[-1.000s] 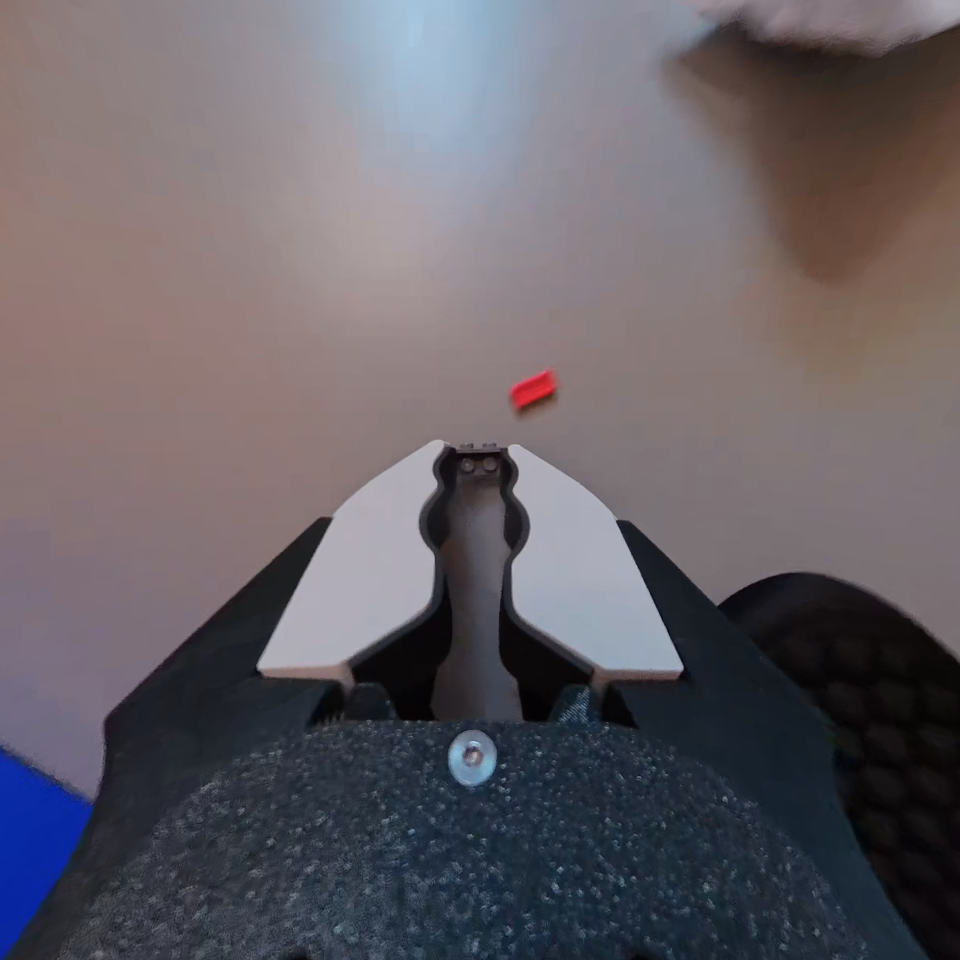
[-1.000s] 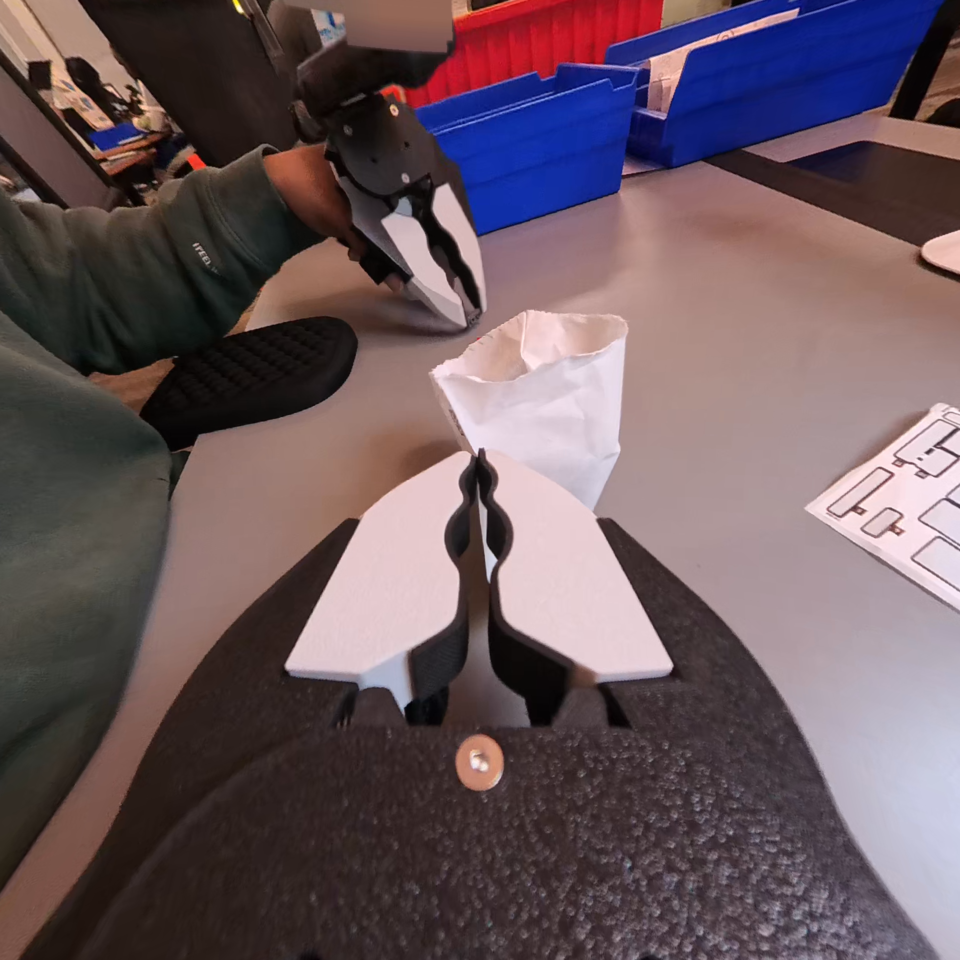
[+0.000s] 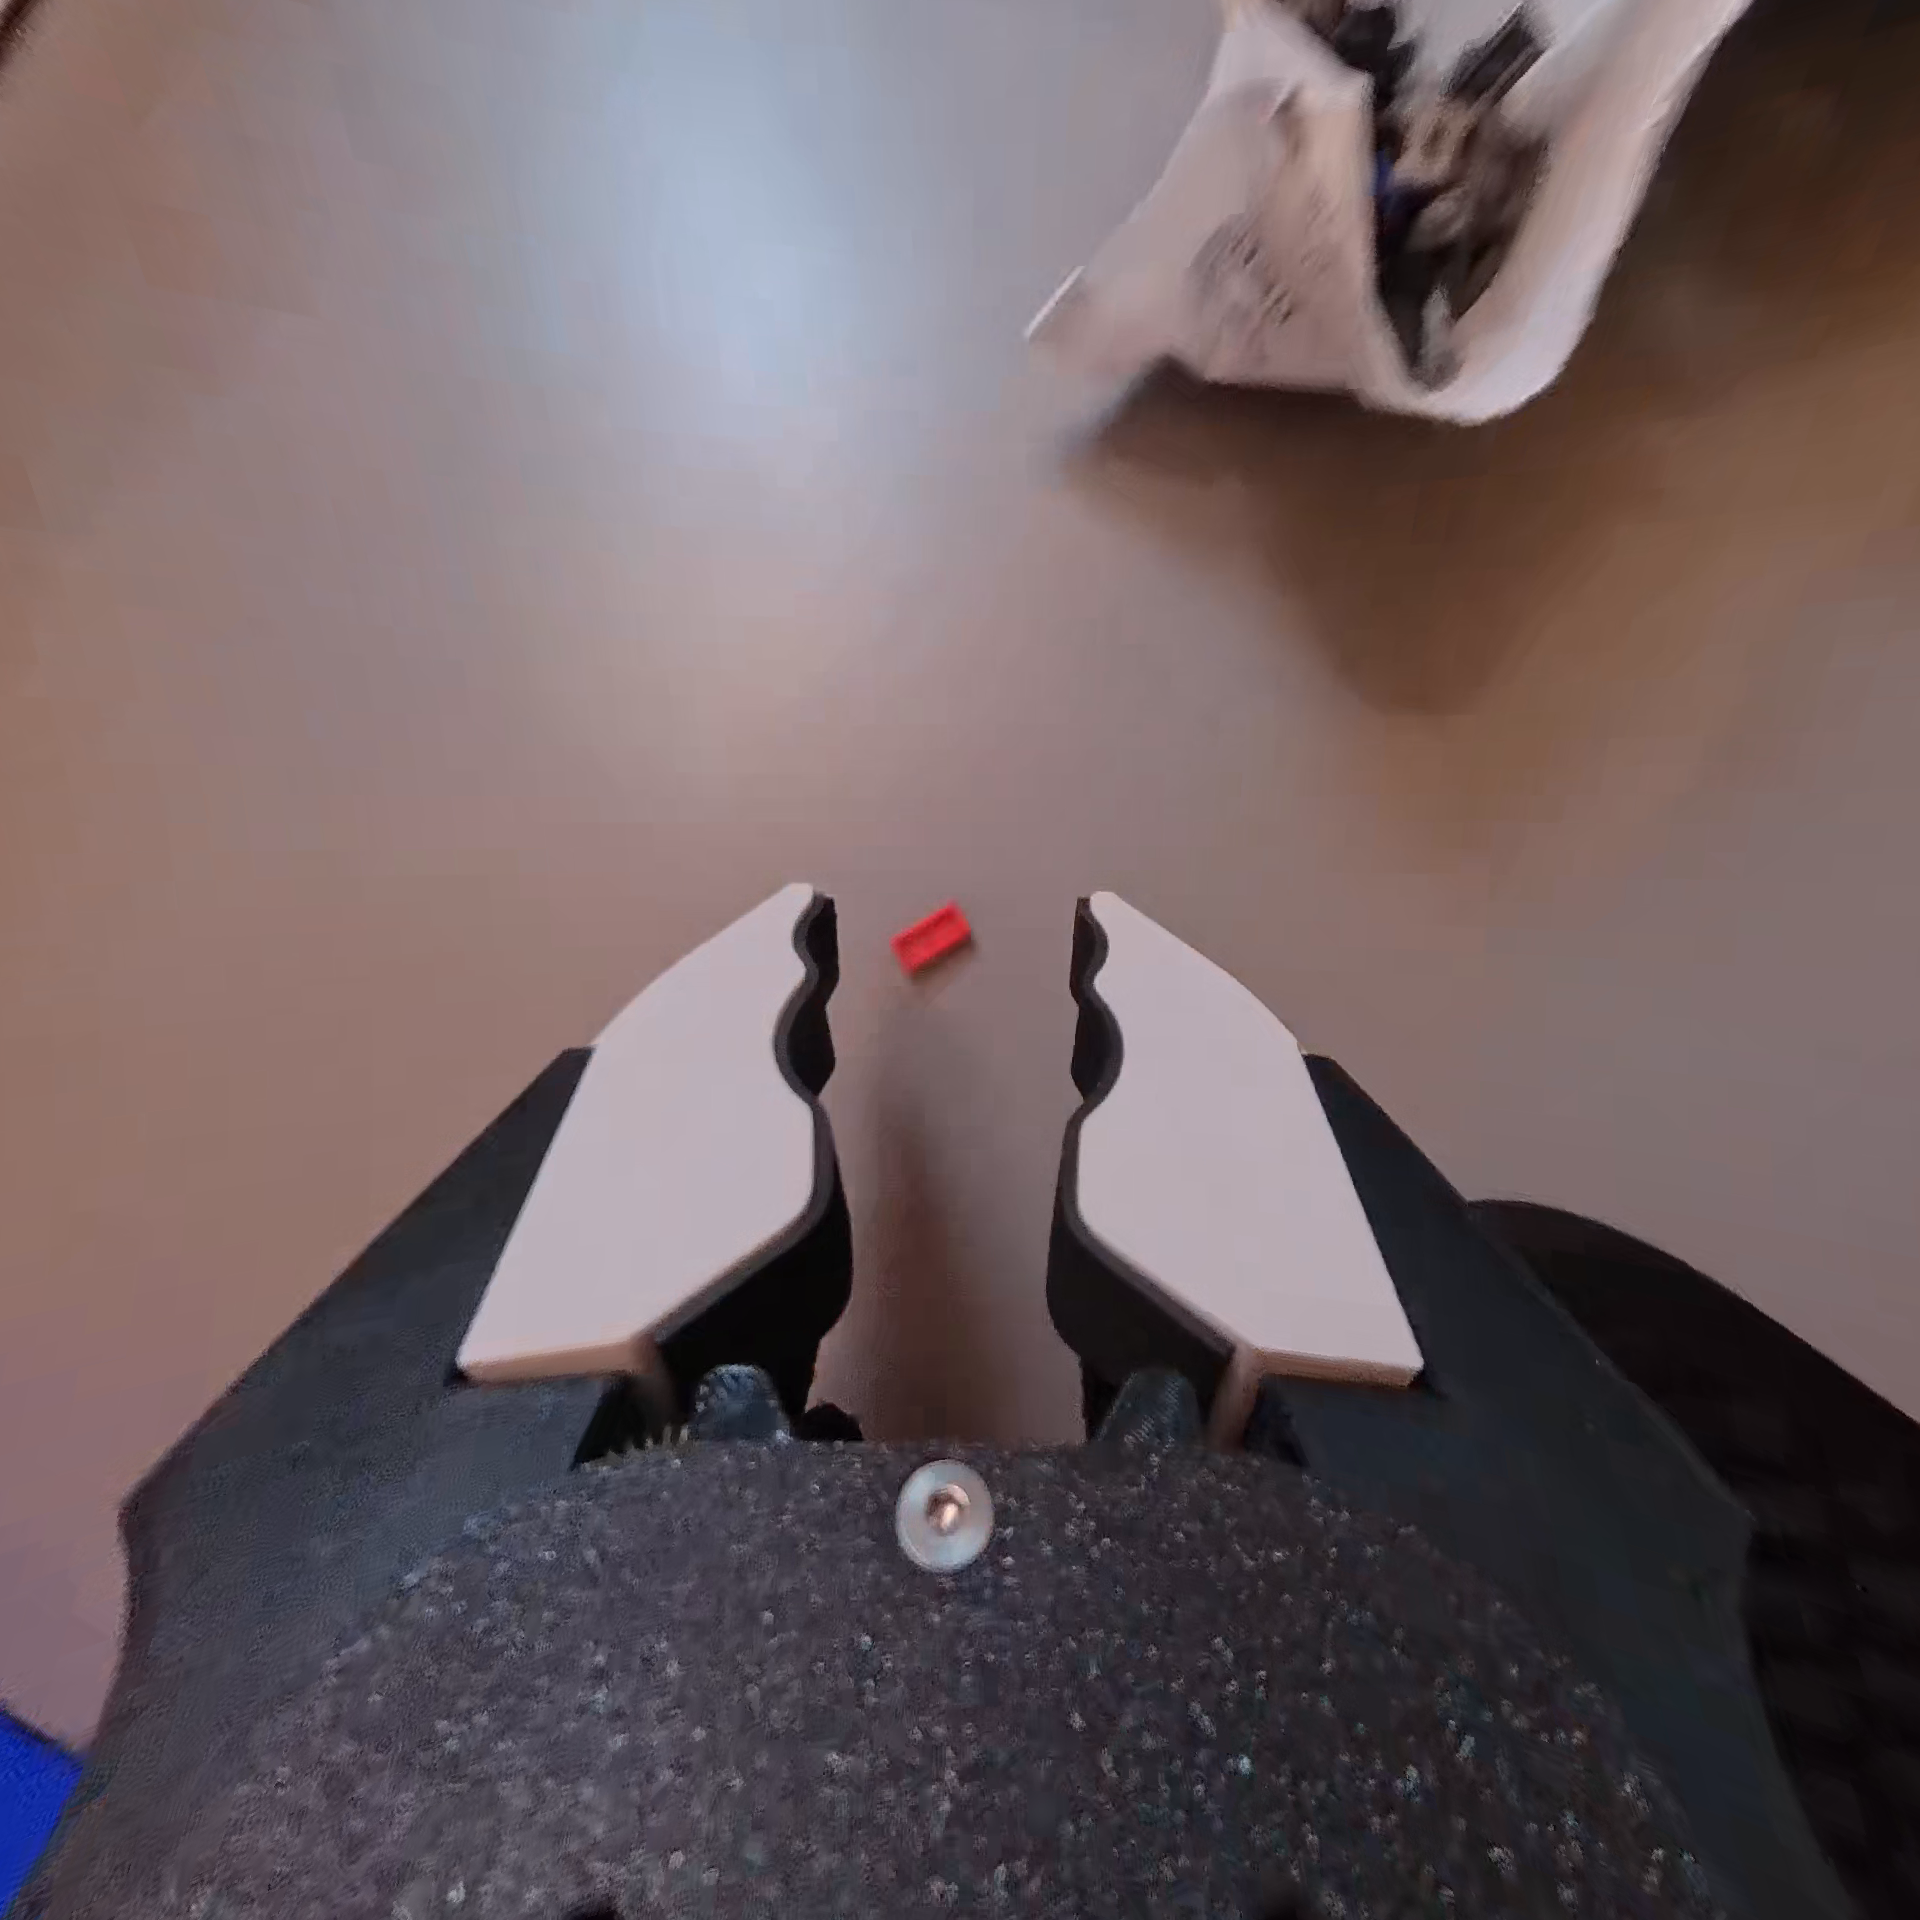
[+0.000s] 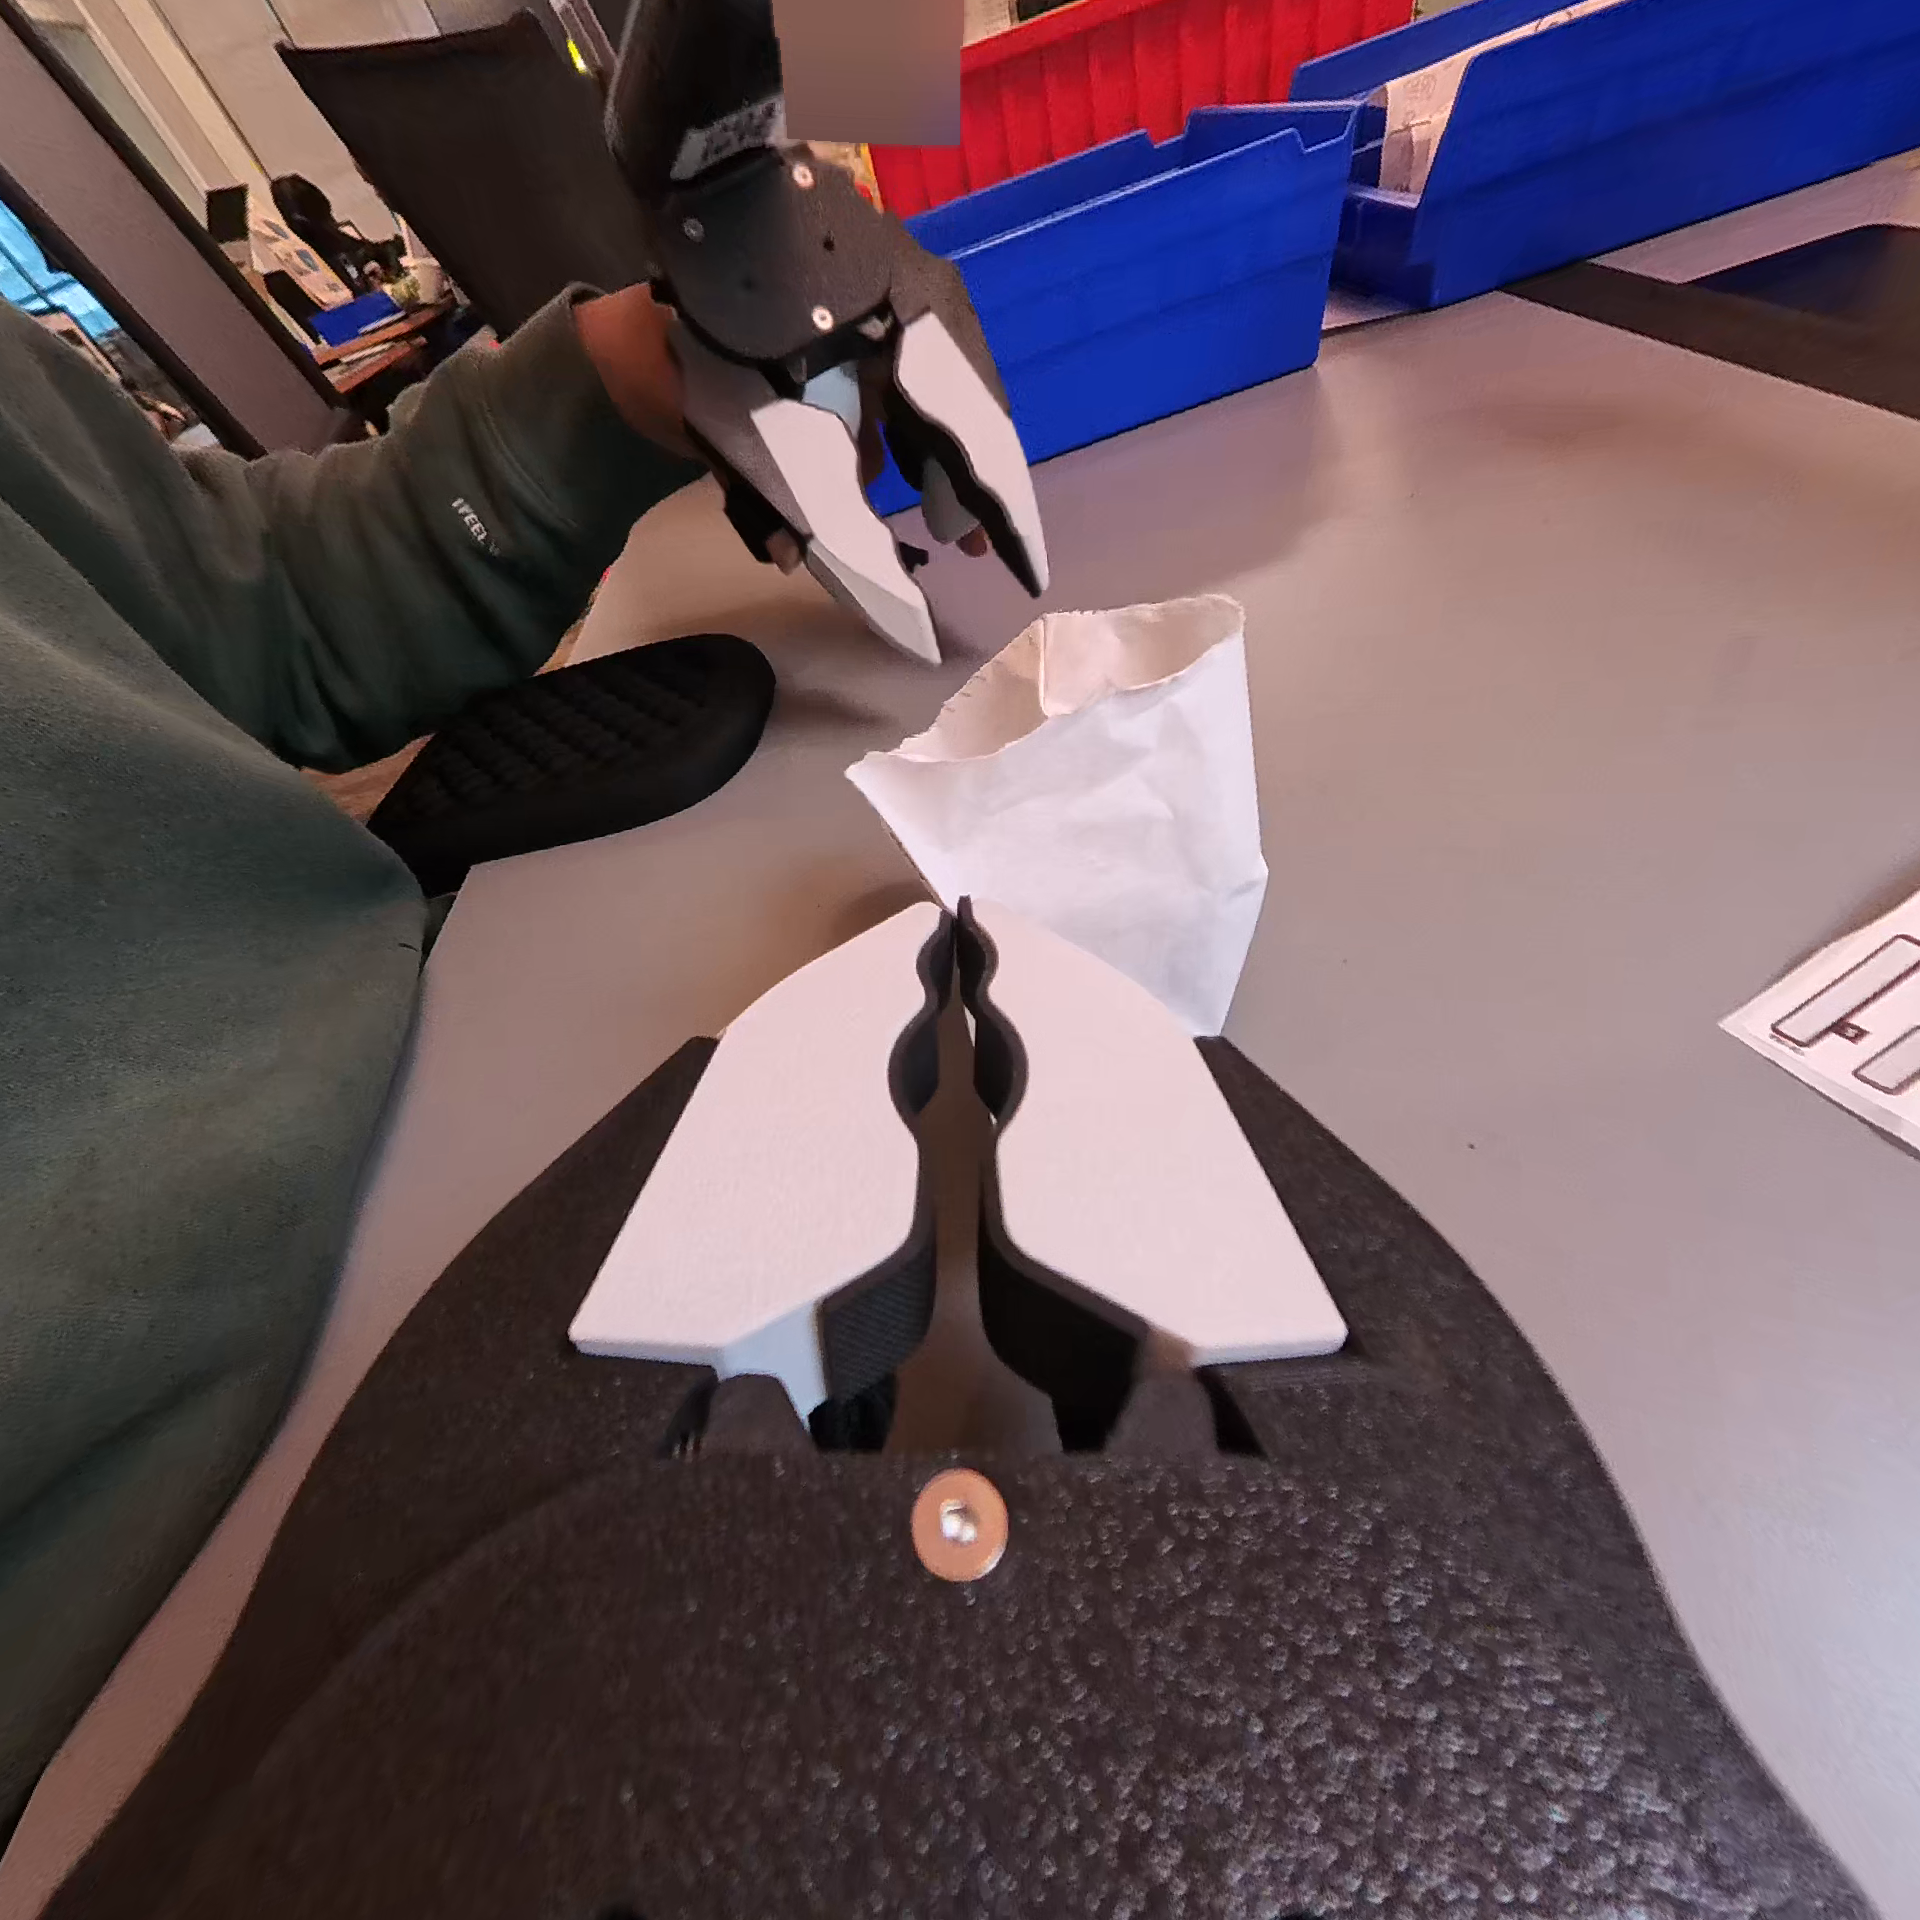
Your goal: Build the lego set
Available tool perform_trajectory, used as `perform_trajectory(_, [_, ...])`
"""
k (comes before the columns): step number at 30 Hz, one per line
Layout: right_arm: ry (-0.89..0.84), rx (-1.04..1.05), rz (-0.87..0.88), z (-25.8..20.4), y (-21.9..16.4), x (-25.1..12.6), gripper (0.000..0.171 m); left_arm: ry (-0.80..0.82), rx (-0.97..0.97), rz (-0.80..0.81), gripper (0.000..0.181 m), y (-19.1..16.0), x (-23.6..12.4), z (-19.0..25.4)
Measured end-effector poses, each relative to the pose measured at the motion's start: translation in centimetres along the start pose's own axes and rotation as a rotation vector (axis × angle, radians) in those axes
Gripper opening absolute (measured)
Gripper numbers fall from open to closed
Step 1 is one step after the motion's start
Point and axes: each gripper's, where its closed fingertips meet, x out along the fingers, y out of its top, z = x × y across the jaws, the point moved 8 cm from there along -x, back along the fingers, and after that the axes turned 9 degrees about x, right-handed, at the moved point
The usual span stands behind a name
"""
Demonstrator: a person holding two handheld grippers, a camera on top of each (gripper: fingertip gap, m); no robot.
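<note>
bins: two long blue plastic storage bins [image 4: 1132,260] [image 4: 1642,135] stood at 12 to 1 o'clock, a red ribbed bin [image 4: 1143,73] behind them
armrest: a black dimpled chair armrest pad [image 4: 582,743] lay at 9 o'clock
table: grey smooth tabletop [image 4: 1507,727] bore the bins

Workshop: grey bench [image 4: 1507,644], storage bins [image 4: 1143,281].

Soft overhead light leaves a pale bluish glare on the smooth grey tabletop [image 3: 717,312]. The crumpled white paper bag [image 3: 1382,197] is motion-blurred, casting a diffuse shadow. Wide-angle distortion bends both pictures' edges.
</note>
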Motion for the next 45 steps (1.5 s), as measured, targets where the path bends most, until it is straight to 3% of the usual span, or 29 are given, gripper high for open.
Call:
perform_trajectory(6, [-0.002, -0.005, -0.003, -0.1, 0.0, 0.0, 0.0, -0.015, -0.107, -0.074, 0.037, -1.4, 1.9, 0.4])
perform_trajectory(9, [-0.004, -0.009, -0.006, -0.1, 0.0, 0.0, 0.0, -0.002, -0.135, -0.066, 0.017, -1.2, 2.2, 0.4])
perform_trajectory(13, [-0.005, -0.014, -0.009, -0.1, 0.0, 0.0, 0.0, 0.027, -0.058, -0.074, 0.017, -0.5, 2.2, 0.6])
perform_trajectory(20, [0.001, -0.013, -0.011, -0.2, -0.1, 0.1, 0.0, 0.01, 0.206, 0.359, 0.017, 8.9, -0.1, 4.1])
perform_trajectory(23, [0.0, -0.015, -0.012, -0.2, -0.1, 0.1, 0.001, -0.023, 0.288, 0.367, 0.031, 11.3, 1.2, 5.3])
perform_trajectory(28, [0.0, -0.016, -0.012, -0.2, -0.1, 0.0, 0.0, -0.053, 0.334, 0.336, 0.049, 12.0, 3.1, 5.7])
perform_trajectory(32, [0.009, -0.016, -0.016, -0.1, -0.1, -0.1, 0.0, -0.043, 0.268, 0.414, 0.054, 11.4, 2.0, 4.4])
perform_trajectory(35, [0.041, -0.009, -0.02, -0.1, 0.0, -0.5, 0.0, -0.14, 0.216, 0.48, 0.049, 9.6, 1.5, 3.0])
perform_trajectory(39, [0.072, -0.024, -0.034, 0.2, -0.1, -1.2, 0.0, -0.369, -0.113, 0.511, 0.037, 8.3, 2.7, 1.7])
perform_trajectory(42, [0.084, -0.052, -0.042, 0.0, -0.2, -1.0, 0.0, -0.454, -0.255, 0.422, 0.03, 8.7, 4.6, 2.3])
perform_trajectory(44, [0.073, -0.083, -0.046, -0.3, -0.2, -0.8, 0.0, -0.413, -0.232, 0.335, 0.009, 8.8, 5.3, 2.6])
perform_trajectory(45, [0.056, -0.098, -0.041, -0.3, -0.1, -0.9, 0.0, -0.382, -0.247, 0.305, 0.008, 8.8, 5.2, 2.4])
